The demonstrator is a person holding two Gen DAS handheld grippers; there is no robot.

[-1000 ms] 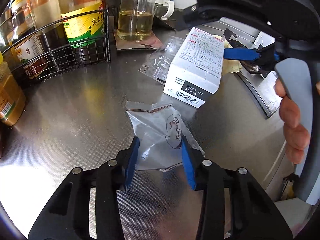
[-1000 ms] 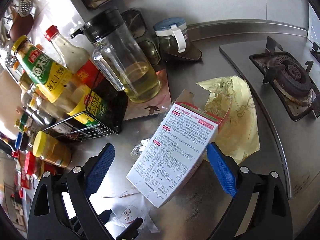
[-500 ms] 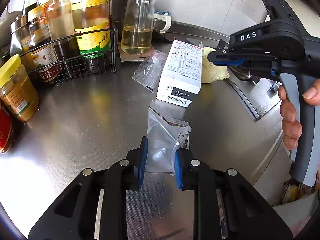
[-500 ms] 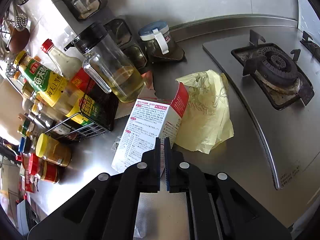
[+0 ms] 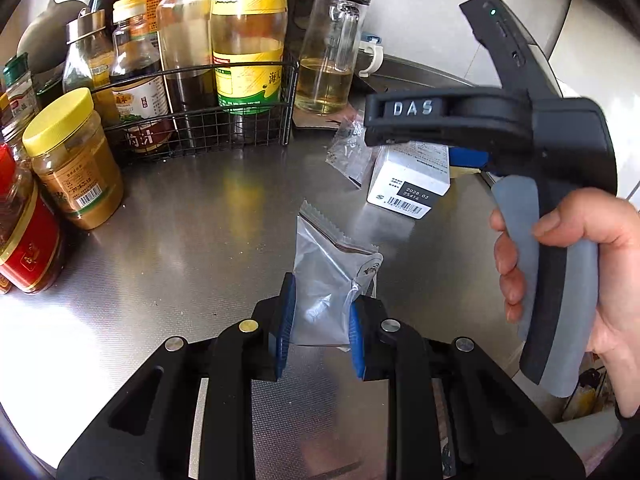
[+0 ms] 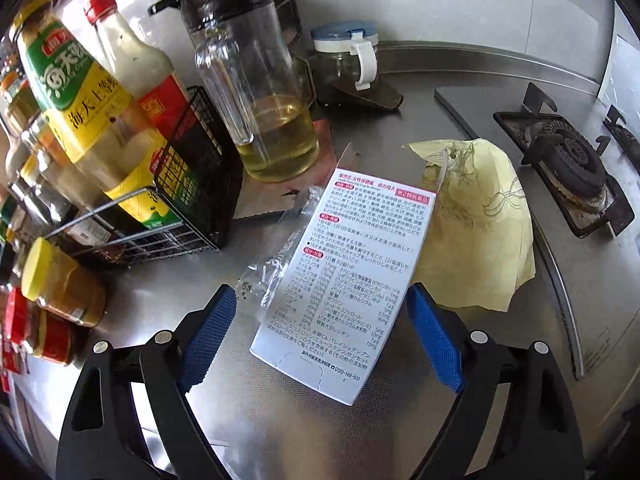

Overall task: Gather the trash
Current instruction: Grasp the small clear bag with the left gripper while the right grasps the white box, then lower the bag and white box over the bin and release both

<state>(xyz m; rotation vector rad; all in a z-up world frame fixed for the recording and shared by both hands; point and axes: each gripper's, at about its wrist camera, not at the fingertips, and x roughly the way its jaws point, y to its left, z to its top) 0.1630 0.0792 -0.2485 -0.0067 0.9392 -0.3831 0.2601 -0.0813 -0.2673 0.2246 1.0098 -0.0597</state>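
Right gripper [image 5: 466, 158] marked "DAS" – carton [image 5: 408, 184] "2028 03".

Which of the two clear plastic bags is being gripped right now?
The stamped clear bag, pinched between the left gripper pads. The other clear bag lies loose on the counter beside the white box.

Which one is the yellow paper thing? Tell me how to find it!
Find the gas burner on the steel counter. Just beside it, behind the white box with tiny writing, lies a crumpled wrapper. It is the only pale yellow, wrinkly sheet; the other bags nearby are clear plastic.
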